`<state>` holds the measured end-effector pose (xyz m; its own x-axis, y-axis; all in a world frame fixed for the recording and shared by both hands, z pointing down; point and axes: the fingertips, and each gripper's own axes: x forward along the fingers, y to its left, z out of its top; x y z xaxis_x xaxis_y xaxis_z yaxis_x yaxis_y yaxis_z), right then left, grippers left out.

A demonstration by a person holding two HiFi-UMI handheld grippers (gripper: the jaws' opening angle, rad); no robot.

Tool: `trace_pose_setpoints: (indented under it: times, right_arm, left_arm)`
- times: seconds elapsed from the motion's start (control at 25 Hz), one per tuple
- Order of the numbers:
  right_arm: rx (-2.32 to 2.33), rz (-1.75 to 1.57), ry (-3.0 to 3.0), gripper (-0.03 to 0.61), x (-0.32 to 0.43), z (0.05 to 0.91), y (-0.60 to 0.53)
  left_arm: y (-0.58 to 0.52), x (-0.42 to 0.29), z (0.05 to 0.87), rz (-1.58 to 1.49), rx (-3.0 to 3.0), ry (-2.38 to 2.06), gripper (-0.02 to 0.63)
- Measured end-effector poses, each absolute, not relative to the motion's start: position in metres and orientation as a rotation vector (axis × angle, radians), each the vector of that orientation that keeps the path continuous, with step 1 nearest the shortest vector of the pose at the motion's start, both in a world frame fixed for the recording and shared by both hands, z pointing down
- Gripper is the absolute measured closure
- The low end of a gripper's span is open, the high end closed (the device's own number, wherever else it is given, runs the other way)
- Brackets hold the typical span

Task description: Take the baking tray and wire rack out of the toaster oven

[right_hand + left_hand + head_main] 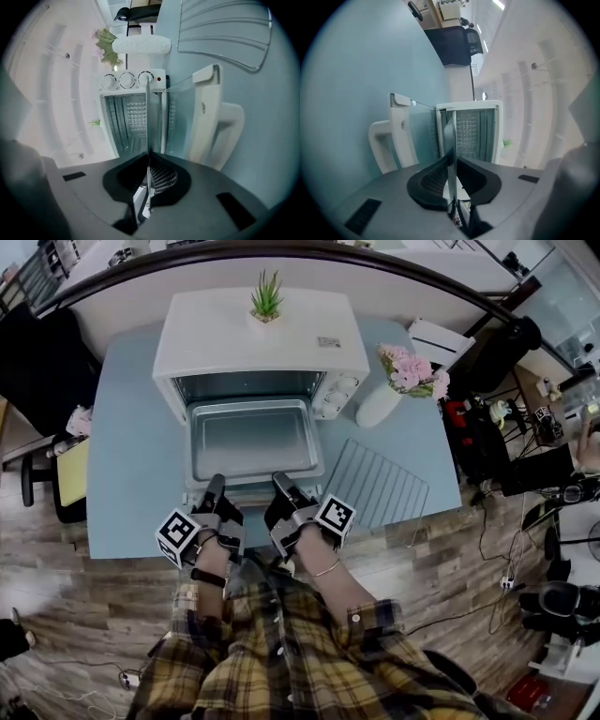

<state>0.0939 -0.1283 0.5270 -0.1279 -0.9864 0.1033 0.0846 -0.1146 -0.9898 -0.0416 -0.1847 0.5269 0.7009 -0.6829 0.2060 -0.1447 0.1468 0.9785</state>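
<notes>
The silver baking tray [251, 439] sticks out of the open white toaster oven [258, 338], above the lowered door. My left gripper [214, 491] is shut on the left part of the tray's near rim, and my right gripper [281, 486] is shut on the right part. In the left gripper view the tray [451, 136] shows as a thin edge-on sheet clamped in the left gripper [451, 174]. The right gripper view shows the same tray rim [148, 122] pinched in the right gripper [149, 171]. The wire rack [375, 484] lies flat on the blue table to the right of the oven door.
A white vase with pink flowers [380, 404] stands right of the oven, just behind the rack. A small green plant [266, 298] sits on the oven's top. The door's white handle [220, 126] is close beside the jaws. The table's front edge [131, 551] runs just below the grippers.
</notes>
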Motion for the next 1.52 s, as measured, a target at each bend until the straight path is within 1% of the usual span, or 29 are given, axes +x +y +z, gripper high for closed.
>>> trace_pose_setpoints:
  times: [0.4,0.68,1.24,1.52]
  right_arm:
    - [-1.128,-1.404,1.245,0.558,0.087,0.508,-0.082]
    - [-1.146,-1.350,1.254,0.560,0.106,0.497,-0.059]
    - [-1.263,-1.368,1.071,0.561,0.146,0.556,0.012]
    - [-1.289,-1.318,1.038,0.561,0.168,0.558,0.027]
  left_arm:
    - [-0.140,-0.046,0.506,-0.515,1.407,-0.721,0.558]
    - [-0.122,-0.025,0.496,-0.518,1.424,-0.673,0.558]
    - [-0.062,0.018,0.563,-0.268,1.389,-0.675,0.566]
    - [-0.055,0.049,0.561,-0.263,1.391,-0.609,0.565]
